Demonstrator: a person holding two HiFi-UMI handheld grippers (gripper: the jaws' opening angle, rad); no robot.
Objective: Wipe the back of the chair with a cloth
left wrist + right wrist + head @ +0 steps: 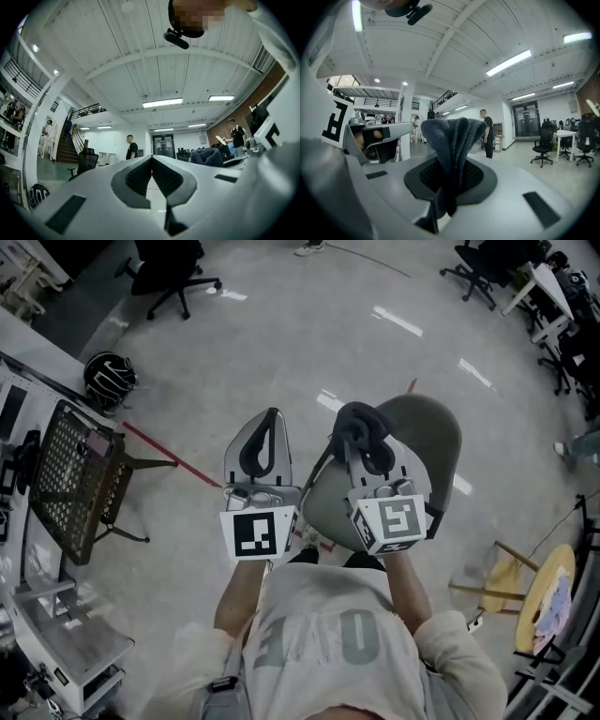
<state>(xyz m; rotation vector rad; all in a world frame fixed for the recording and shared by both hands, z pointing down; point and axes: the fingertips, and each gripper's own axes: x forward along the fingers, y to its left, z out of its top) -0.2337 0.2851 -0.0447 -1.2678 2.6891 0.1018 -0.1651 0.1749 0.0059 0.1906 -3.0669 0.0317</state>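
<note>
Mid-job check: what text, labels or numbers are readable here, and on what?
"OE": large pale letters on the person's light grey shirt; the creased letter beside them is unreadable.
Black-and-white marker cubes on the left gripper and the right gripper, which holds the dark blue-grey cloth: patterns only, no words.

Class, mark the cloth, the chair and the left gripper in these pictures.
cloth (452,136), right gripper view, the bunched dark fold above the jaws.
chair (427,442), head view, its bare grey shell.
left gripper (272,416), head view, where its closed fingertips meet.
</note>
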